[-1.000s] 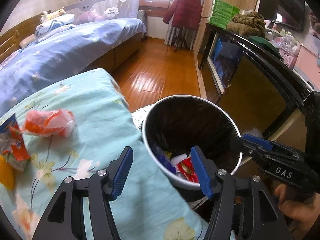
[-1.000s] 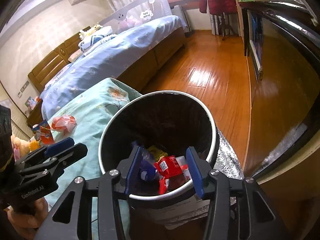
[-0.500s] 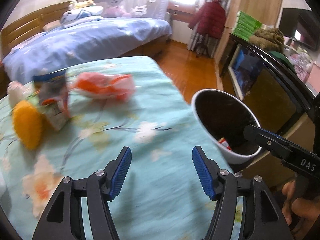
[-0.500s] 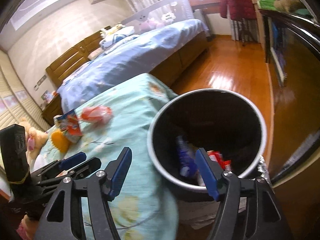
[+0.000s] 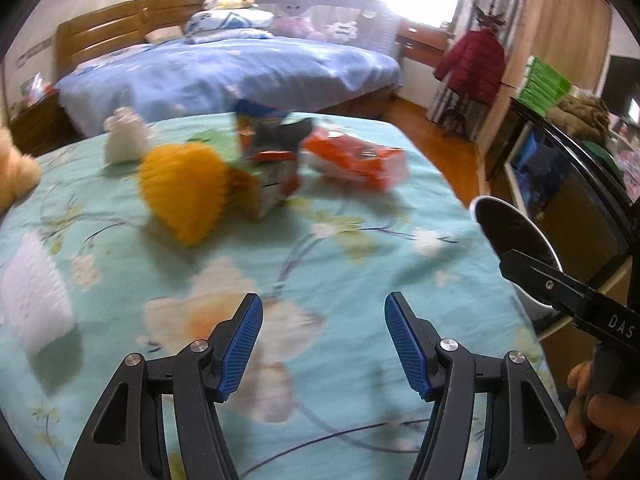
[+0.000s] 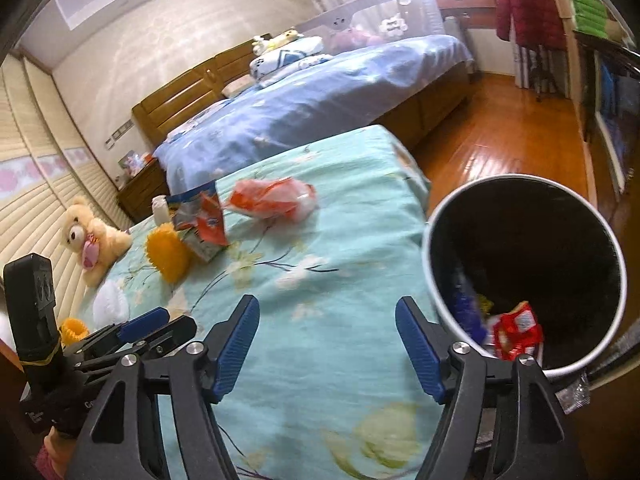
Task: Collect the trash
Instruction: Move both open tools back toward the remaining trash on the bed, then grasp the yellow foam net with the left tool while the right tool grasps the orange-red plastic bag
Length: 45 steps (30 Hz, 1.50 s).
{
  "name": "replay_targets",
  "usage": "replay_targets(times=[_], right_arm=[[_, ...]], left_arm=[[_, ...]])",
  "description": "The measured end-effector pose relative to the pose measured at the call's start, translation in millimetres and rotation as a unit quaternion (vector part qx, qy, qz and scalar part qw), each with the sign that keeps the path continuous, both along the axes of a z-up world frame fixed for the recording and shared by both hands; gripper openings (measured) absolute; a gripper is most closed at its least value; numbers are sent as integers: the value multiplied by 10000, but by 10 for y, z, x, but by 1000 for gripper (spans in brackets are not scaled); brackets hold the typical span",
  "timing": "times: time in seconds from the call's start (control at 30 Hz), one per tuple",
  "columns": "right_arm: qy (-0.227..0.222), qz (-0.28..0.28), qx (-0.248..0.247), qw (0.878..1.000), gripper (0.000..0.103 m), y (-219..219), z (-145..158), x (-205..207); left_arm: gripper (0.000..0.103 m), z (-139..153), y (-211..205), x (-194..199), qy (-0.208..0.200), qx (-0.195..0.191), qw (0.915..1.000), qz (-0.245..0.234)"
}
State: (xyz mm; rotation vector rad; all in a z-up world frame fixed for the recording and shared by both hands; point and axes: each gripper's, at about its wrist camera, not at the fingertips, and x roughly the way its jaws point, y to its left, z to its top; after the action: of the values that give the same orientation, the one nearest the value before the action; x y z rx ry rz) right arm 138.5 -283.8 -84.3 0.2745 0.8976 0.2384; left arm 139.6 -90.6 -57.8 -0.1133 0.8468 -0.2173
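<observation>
In the left wrist view the orange-and-white plastic bag [image 5: 354,160], crumpled and blurred, lies on the teal floral bedspread [image 5: 344,280] with its long axis running left to right, just right of one upright snack packet [image 5: 268,152] printed blue, orange and grey. One fuzzy yellow ball [image 5: 182,188] sits left of that packet and touches it, and one white ridged object [image 5: 34,308] lies well left of it at the picture's edge. The left gripper [image 5: 323,344] hangs over bare bedspread, its blue-padded jaws spread with nothing between them. In the right wrist view the same bag [image 6: 272,199] lies lengthwise across the bedspread [image 6: 320,320], left of one black trash bin [image 6: 440,280] with a white rim that stands off the bed's corner. Inside the bin lie one red wrapper [image 6: 516,334], one blue wrapper [image 6: 466,308] and a yellowish scrap. The snack packet [image 6: 200,216] stands left of the bag, near one teddy bear [image 6: 90,240]. The right gripper [image 6: 326,344] has just been opening its jaws; they stand apart and empty, beside the bin.
</observation>
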Motion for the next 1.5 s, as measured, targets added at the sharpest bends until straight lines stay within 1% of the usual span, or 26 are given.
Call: replay_targets(times=[0.13,0.23,0.4,0.57,0.73,0.83,1.0,1.07,1.27,1.37,1.43,1.47,1.5], right_arm=[[9,150,-22,9999,73,139,-19,48],[-29,268,-41,9996,78,230,-15,108],[-82,462,-90,9989,79,369,-35,236],[-115,628,-140,9979,80,455,-72,363],[-172,817,-245,9962,83,523,-94,535],[-150,874,-345,9955,83,542,-126,665],[-50,935,-402,9948,83,529,-198,894],[-30,1015,-429,9939,83,545,-213,966],[18,1467,-618,9872,83,686,-285,1208],[-33,1553,-713,9853,83,734,-300,1249],[-66,1569,-718,9850,82,748,-306,1265],[-78,1553,-706,9853,76,746,-304,1265],[-79,1548,-701,9854,68,744,-304,1267]], left_arm=[[63,6,183,-11,24,-58,9997,230],[63,6,289,-2,12,-62,9993,380],[63,-14,379,69,51,-53,9983,574],[63,-45,495,200,111,-83,9970,760],[64,-52,578,372,97,-32,9960,893],[66,-62,620,480,103,-12,9950,992],[67,-87,648,652,136,27,9938,1101],[67,-98,666,708,145,-11,9936,1120],[67,-126,692,836,156,-7,9932,1151],[67,-143,705,878,125,-8,9934,1137],[65,-149,704,890,66,45,9935,1133],[65,-155,704,900,48,63,9936,1124],[61,-156,699,903,36,78,9937,1115]])
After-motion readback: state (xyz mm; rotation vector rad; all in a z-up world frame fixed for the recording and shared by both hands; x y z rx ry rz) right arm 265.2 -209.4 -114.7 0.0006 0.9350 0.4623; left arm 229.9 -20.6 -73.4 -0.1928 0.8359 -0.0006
